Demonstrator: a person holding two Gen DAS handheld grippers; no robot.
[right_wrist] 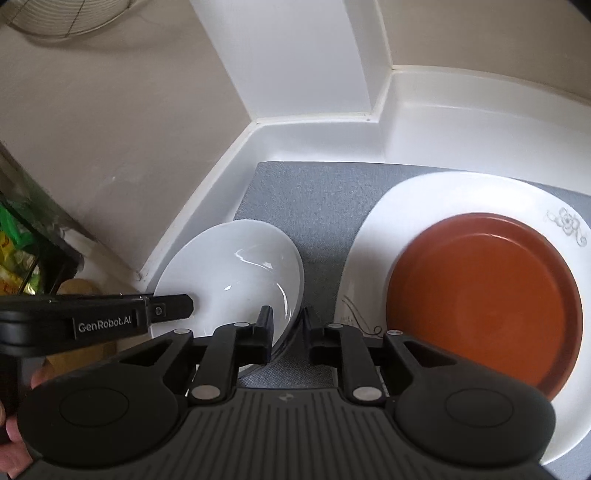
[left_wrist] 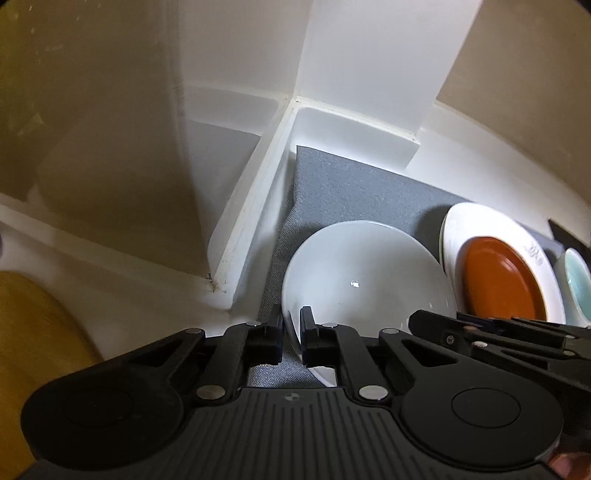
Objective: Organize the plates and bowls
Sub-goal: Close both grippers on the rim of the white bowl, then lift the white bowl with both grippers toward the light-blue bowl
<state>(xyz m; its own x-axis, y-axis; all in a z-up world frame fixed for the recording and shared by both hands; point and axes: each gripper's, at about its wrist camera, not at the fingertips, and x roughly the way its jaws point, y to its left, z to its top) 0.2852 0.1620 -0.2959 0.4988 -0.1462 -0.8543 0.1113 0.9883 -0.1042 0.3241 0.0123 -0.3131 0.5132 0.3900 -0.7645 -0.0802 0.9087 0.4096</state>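
Observation:
A plain white bowl (left_wrist: 365,273) sits tilted on the grey mat (left_wrist: 332,192); it also shows in the right wrist view (right_wrist: 236,266). My left gripper (left_wrist: 291,325) is shut on the bowl's near left rim. My right gripper (right_wrist: 288,325) is shut on its right rim, with the rim between the fingers. To the right lies a large white plate with a floral pattern (right_wrist: 406,206), carrying an orange-brown plate (right_wrist: 484,295). The same pair shows in the left wrist view (left_wrist: 498,284). A pale teal bowl (left_wrist: 578,284) sits at the far right.
The mat (right_wrist: 317,199) lies in a white raised-edge tray (right_wrist: 332,147) against a white corner post (right_wrist: 288,55). A white divider wall (left_wrist: 251,206) borders the mat's left. A yellow wooden board (left_wrist: 33,350) and a wire basket (right_wrist: 55,18) are to the left.

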